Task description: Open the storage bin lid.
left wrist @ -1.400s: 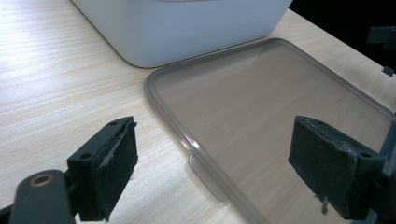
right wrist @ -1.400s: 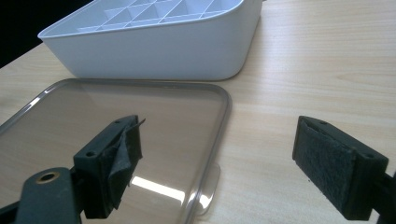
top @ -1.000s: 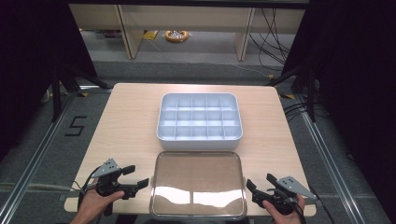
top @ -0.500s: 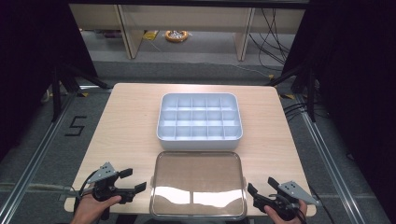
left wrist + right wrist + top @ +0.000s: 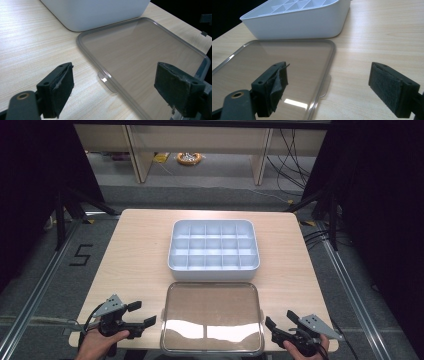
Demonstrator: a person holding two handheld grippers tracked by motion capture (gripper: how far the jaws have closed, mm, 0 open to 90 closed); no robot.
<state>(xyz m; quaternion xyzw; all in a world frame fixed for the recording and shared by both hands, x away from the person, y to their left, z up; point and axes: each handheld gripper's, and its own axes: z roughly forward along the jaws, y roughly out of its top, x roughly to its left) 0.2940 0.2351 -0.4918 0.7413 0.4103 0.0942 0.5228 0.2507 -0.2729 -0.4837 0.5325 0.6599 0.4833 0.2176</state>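
The clear flat rectangular plastic lid [image 5: 212,317] is lying just in front of the white compartmented plastic box [image 5: 214,245]. The left gripper [image 5: 139,314] and right gripper [image 5: 280,320] are flanking the lid, fingers spread, touching nothing.

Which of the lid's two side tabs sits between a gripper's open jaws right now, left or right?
Both do. The left gripper straddles the clear lid's left tab, and the right gripper straddles its right tab; neither has closed.
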